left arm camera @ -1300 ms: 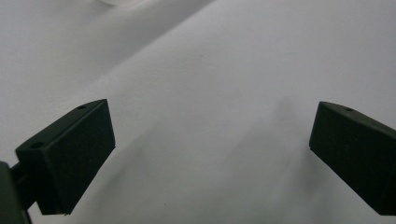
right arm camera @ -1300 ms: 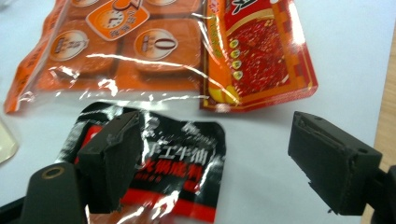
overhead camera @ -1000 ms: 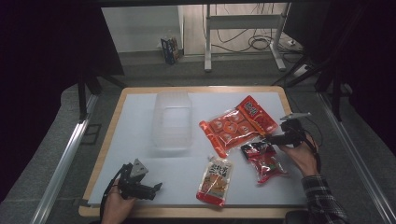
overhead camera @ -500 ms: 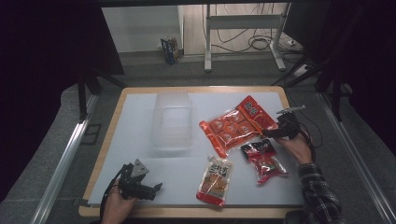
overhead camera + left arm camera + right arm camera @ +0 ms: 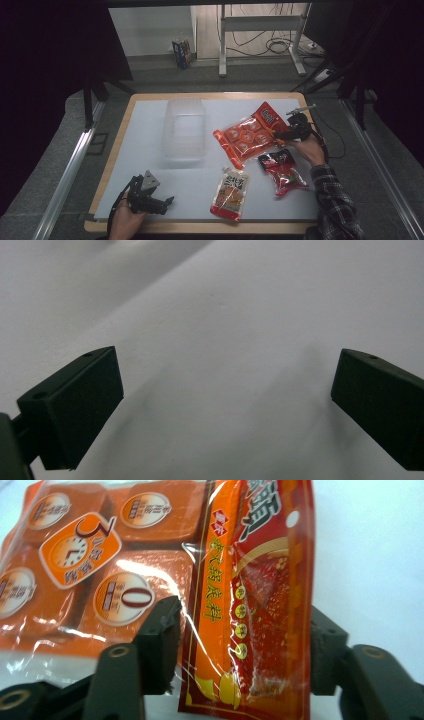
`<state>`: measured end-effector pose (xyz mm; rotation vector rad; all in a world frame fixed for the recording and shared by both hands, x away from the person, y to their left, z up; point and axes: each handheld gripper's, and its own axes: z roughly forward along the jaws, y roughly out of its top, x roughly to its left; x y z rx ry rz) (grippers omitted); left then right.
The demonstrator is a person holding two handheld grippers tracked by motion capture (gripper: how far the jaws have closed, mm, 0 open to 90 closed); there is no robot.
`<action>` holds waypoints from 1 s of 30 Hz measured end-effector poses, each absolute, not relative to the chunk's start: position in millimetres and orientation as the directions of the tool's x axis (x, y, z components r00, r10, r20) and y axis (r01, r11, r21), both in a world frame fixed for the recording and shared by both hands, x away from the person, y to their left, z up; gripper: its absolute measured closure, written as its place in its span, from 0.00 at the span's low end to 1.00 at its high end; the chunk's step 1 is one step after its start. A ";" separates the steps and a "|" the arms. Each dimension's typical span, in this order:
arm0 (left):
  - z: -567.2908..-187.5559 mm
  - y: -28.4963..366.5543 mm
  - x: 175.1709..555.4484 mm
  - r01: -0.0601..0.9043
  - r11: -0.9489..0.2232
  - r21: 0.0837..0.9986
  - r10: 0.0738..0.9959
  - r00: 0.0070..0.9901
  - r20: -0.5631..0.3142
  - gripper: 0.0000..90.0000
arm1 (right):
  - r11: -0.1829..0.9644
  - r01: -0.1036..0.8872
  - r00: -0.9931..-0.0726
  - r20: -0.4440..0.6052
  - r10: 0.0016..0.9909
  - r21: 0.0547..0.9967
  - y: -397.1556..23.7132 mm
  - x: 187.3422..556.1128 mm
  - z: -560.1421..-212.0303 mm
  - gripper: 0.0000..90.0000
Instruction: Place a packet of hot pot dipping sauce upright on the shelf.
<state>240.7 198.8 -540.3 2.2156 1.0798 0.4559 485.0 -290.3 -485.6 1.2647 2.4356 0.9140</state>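
- Packet of red sauce (image 5: pixel 260 605) lies flat on the white worktop (image 5: pixel 150 150), its near end between the jaws of the right gripper (image 5: pixel 286 134), one black finger (image 5: pixel 160 640) on each long side; the orange multipack (image 5: pixel 95 565) sits just beyond it, partly under its edge
- Jaws have just been closing and stand half wide around the packet; pads look not yet pressed on the film
- Glossy film probably slips; contents likely soft and light, so it will sag
- Better hold looks to be the flat sealed end, pinched firmly
- Left gripper (image 5: pixel 165 201) rests with jaws wide, holding nothing, well apart from the packets
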 end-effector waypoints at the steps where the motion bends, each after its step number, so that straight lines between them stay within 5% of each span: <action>1: -540.4 198.9 240.8 0.579 -0.470 0.666 0.795 0.606 0.034 0.00 | 0.427 0.647 -0.591 0.062 0.804 0.632 -288.9 489.3 -485.4 0.53; 9: -540.6 198.1 240.8 0.578 -0.477 0.662 0.792 0.610 0.038 0.00 | 0.417 0.651 -0.597 0.089 0.797 0.635 -287.2 501.3 -485.0 0.63; 20: -540.8 196.3 241.1 0.573 -0.491 0.657 0.784 0.619 0.046 0.00 | 0.488 0.633 -0.628 0.031 0.778 0.601 -272.6 510.9 -490.5 0.62; 25: -540.8 196.1 240.9 0.571 -0.492 0.657 0.783 0.620 0.048 0.00 | 0.472 0.638 -0.621 0.044 0.782 0.609 -265.6 521.8 -496.6 0.74; 27: -540.8 196.1 240.9 0.570 -0.493 0.657 0.782 0.621 0.048 0.00 | 0.500 0.638 -0.630 0.023 0.777 0.586 -262.7 524.5 -496.1 0.93; 30: -540.9 195.9 241.0 0.570 -0.494 0.656 0.782 0.622 0.049 0.00 | 0.510 0.642 -0.623 0.002 0.782 0.572 -261.0 524.6 -495.1 0.98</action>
